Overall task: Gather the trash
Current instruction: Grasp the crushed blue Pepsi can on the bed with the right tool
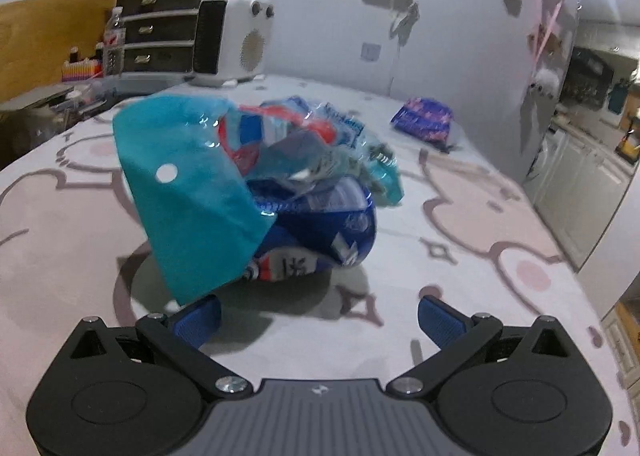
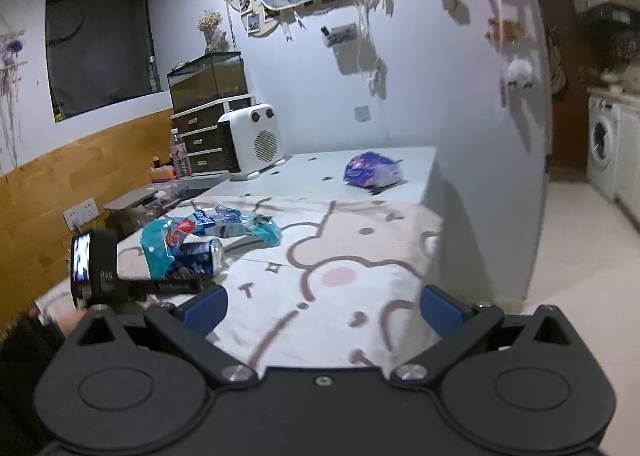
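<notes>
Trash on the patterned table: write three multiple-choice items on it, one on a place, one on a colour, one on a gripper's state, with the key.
1. Where is the purple packet?
A. beside the can
B. far end of the table, apart from the pile
C. on the floor

2. What colour is the can?
A. blue
B. green
C. yellow

3. How do the left gripper jaws stand?
A. clamped on the can
B. clamped on the teal wrapper
C. open, holding nothing

Key: B, it lies alone near the wall; A, its body is blue; C, the pads stand wide apart, empty.

Both grippers: black linkage bodies, silver screws, blue-padded jaws, grey ribbed centre plate.
</notes>
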A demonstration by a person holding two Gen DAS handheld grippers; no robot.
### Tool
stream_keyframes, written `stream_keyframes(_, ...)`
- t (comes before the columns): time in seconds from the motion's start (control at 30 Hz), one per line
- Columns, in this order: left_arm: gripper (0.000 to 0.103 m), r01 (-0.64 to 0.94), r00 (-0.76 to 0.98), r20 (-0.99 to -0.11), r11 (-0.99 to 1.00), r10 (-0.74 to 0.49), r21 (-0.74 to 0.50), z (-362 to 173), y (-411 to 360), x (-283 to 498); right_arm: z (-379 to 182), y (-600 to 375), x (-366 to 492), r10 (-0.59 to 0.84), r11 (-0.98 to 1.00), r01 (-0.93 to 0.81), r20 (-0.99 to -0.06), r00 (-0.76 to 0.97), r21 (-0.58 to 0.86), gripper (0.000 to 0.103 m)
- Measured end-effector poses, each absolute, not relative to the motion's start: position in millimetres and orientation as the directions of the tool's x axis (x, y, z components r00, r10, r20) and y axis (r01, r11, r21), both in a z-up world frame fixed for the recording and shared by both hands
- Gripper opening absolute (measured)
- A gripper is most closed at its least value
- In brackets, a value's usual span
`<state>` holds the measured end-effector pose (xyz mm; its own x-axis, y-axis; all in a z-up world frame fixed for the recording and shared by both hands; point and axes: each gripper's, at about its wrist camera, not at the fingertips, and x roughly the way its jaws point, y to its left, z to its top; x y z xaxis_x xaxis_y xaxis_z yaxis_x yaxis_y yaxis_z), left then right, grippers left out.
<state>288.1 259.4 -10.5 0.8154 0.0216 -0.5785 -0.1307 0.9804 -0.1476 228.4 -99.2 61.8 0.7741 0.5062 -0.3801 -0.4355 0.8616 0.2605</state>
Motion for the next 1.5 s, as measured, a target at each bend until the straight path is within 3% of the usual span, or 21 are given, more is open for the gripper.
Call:
stream_keyframes(0.1,0.103,-0.096,0.817,-0.575,0.975,-0.038,-0.200,-11.8,263.8,293.2,56.7,-76.5,256.0,0.548,0.832,-0.442,-0.371,0.750,0.335,0.102)
stream_keyframes(0.2,0.103,-0.092,0.824,-0.564,0.969,-0.055,-0.228,-11.5,268.4,293.9,51.4,-45.9,286.6,0.596,0.795,-0.459,-0.365,0.716,0.397,0.085)
stream_keyframes(0.27,0.103,-0.095,0.826,-0.561,0.968,-0.054,-0.233,-11.4,271.7,295.7,47.8,-22.7,306.8,0.619,0.774,-0.461,-0.368,0.694,0.433,0.067)
stream_keyframes(0.3,0.103,-0.096,0.829,-0.557,0.966,-0.056,-0.239,-11.2,273.8,296.8,46.0,-9.7,318.0,0.634,0.761,-0.463,-0.368,0.680,0.455,0.065)
stream_keyframes(0.73,0.103,-0.097,0.870,-0.484,0.932,-0.090,-0.349,-10.2,297.1,300.4,-1.2,107.9,410.0,0.742,0.658,-0.455,-0.416,0.525,0.600,0.069)
stream_keyframes(0.8,0.103,-0.064,0.880,-0.463,0.941,-0.103,-0.332,-7.2,292.1,297.6,-7.9,114.7,415.6,0.771,0.626,-0.462,-0.408,0.489,0.629,0.064)
stream_keyframes(0.87,0.103,-0.022,0.896,-0.428,0.952,-0.117,-0.306,-3.6,284.8,292.3,-12.1,116.2,415.0,0.801,0.587,-0.461,-0.395,0.450,0.665,0.045)
stream_keyframes(0.97,0.103,0.065,0.917,-0.369,0.969,-0.152,-0.238,4.0,268.0,281.8,-10.8,110.2,406.0,0.839,0.536,-0.464,-0.384,0.386,0.705,0.030)
stream_keyframes(1.03,0.103,0.113,0.920,-0.348,0.972,-0.181,-0.208,7.1,257.5,274.5,-6.6,103.5,396.3,0.850,0.521,-0.466,-0.384,0.362,0.715,0.025)
stream_keyframes(1.23,0.103,0.112,0.909,-0.384,0.982,-0.163,-0.151,6.0,247.6,258.6,5.3,77.5,377.7,0.809,0.586,-0.486,-0.432,0.399,0.648,0.026)
stream_keyframes(1.33,0.103,0.057,0.903,-0.408,0.978,-0.137,-0.202,2.6,263.3,263.6,8.2,66.6,381.7,0.787,0.612,-0.475,-0.432,0.440,0.632,0.030)
stream_keyframes(1.4,0.103,0.013,0.893,-0.436,0.975,-0.112,-0.224,1.1,276.6,268.6,8.6,64.3,386.5,0.782,0.617,-0.467,-0.429,0.451,0.634,0.037)
stream_keyframes(1.5,0.103,-0.044,0.888,-0.455,0.975,-0.062,-0.218,2.5,289.5,269.6,9.9,69.4,392.4,0.762,0.639,-0.461,-0.422,0.491,0.616,0.061)
